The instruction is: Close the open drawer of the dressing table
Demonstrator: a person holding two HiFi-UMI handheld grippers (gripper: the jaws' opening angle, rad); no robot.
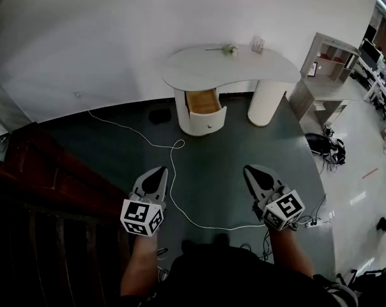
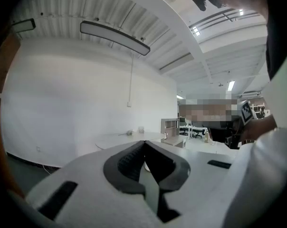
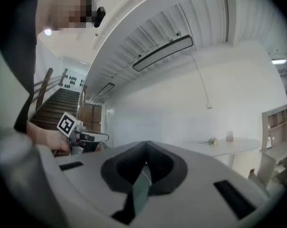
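– Where is the drawer [image 1: 204, 101] sitting?
– It is hanging open under the far counter [image 1: 199, 66] — well away.
– And the tools?
– The left hand-held gripper [image 1: 156, 171] and the right hand-held gripper [image 1: 252, 170] are riding near, jaws together, empty — probably for pushing.

Left claw [image 2: 144, 143] tips together (nothing held), white dressing table [image 2: 119, 138] beyond

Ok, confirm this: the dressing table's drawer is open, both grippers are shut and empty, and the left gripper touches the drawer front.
Wrong on contact. The head view shows the left gripper well short of the drawer, with dark floor between them. The rest holds.
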